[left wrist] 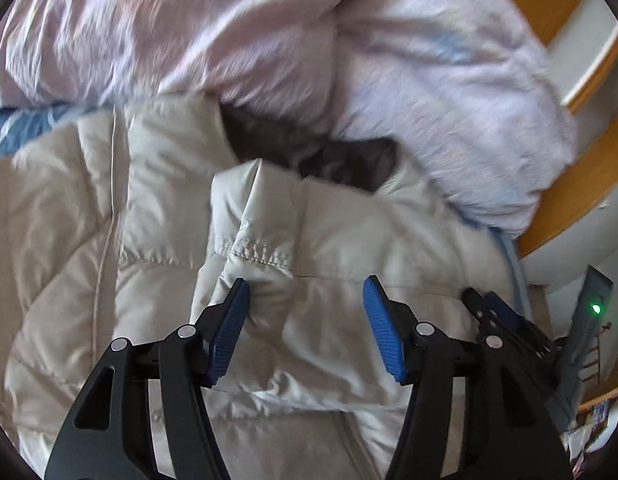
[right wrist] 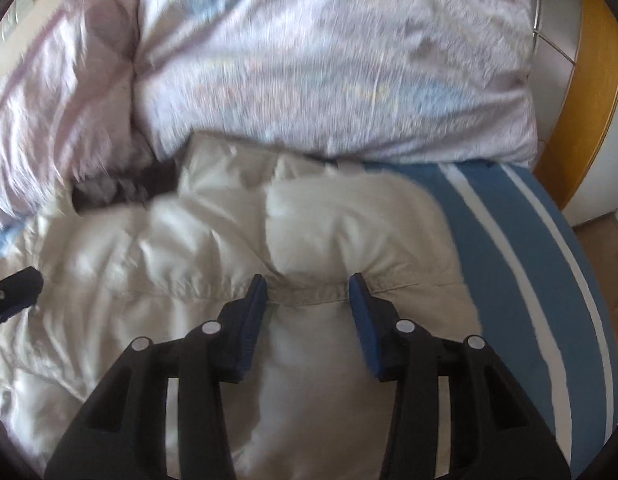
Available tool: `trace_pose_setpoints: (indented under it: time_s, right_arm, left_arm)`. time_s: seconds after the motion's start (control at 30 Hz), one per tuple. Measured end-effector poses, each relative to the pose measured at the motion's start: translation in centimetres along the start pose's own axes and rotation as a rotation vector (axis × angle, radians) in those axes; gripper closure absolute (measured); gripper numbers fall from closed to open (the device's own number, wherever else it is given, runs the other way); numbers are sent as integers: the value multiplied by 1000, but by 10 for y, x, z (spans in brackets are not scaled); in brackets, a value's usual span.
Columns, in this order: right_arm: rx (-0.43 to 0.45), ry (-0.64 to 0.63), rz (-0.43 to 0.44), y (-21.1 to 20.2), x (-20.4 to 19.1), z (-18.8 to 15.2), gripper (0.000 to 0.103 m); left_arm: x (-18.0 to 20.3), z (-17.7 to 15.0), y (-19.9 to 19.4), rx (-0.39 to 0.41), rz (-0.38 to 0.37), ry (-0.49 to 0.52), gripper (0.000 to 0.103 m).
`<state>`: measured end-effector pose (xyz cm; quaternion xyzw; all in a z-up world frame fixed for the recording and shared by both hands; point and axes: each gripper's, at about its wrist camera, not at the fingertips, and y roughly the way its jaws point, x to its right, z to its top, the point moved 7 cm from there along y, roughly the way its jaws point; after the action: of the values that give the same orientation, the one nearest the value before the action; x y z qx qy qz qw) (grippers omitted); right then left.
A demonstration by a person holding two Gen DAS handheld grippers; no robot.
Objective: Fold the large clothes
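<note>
Left wrist: left hand-held gripper (left wrist: pixel 307 292) released, jaws spread over cream puffer jacket (left wrist: pixel 157 216) lying on bed.
Right wrist: right hand-held gripper (right wrist: pixel 307 292) released, straddling jacket seam (right wrist: pixel 309 290). Risk: slick padding slips from a shallow pinch.

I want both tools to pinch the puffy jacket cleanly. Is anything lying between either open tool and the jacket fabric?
Nothing visible. The left tool and the right tool both stand open directly over the cream jacket. The lilac duvet lies beyond it.
</note>
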<state>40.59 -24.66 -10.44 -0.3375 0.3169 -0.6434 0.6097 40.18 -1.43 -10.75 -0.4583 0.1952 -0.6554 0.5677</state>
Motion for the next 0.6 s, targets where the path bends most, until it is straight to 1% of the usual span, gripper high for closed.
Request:
trace_pose_setpoints:
  time_s: [0.03,0.13,0.27,0.37,0.43,0.47,0.5,0.53,0.6]
  right_arm:
    - [-5,-41,-37,6,-5,-4,58]
    - [3,-110,-116,13,-14,-9,57]
    - [45,-132,-152,14,-17,-13,57]
    - [40,-117,-129,15,-14,-11,57]
    - [40,-96,-116,6,-11,-10,57]
    - [56,-79,-48,-7,-18,-10,57]
    - [79,-80,-5,-18,-26,-9,57]
    - [109,-105,21,-30,-39,-7,56]
    - [101,-170,34,-34,-61,-8,49]
  left_arm:
    - [-2,-1,5,3,15,6,44]
    - [-2,-3,14,13,61,46,45]
    - [-2,-12,25,30,137,97,44]
    - [3,-14,28,58,190,138,44]
    - [3,-14,23,54,197,145,44]
    - [2,-14,16,51,177,130,44]
    - [0,-12,10,58,165,119,44]
    - [-2,-11,9,62,167,113,44]
    - [-8,-13,14,38,179,98,44]
